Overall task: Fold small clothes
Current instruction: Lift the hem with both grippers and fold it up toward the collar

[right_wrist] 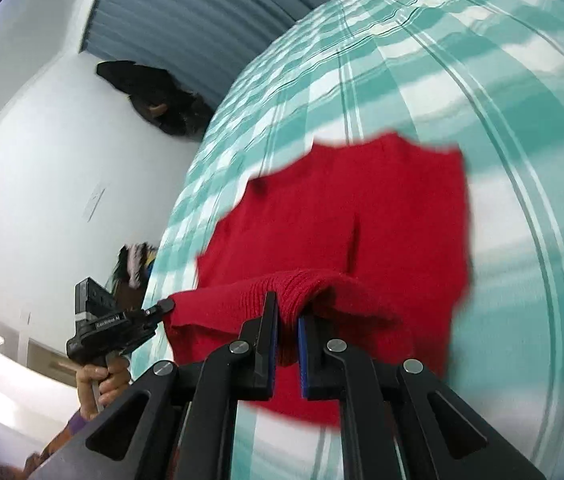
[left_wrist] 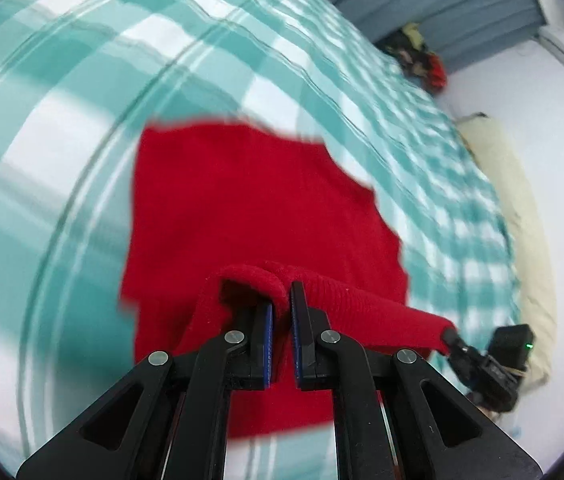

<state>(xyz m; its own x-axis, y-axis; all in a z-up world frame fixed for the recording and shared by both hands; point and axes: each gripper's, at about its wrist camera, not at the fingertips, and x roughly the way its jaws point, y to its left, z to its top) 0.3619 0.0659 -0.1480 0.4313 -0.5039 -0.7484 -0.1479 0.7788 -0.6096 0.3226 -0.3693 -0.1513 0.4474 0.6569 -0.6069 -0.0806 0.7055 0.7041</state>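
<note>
While the teal-and-white checked bedspread (left_wrist: 61, 168) lies broad beneath us, we should carry the red knitted garment (left_wrist: 241, 200) over it evenly, its ribbed hem (right_wrist: 241, 304) stretched taut between both tools and the body hanging just above the cloth. Our left gripper (left_wrist: 280, 300) is pinched tight on one end of that hem, our right gripper (right_wrist: 288, 316) on the other. We judge level hands and an equal pull will lay the fold without wrinkles.
</note>
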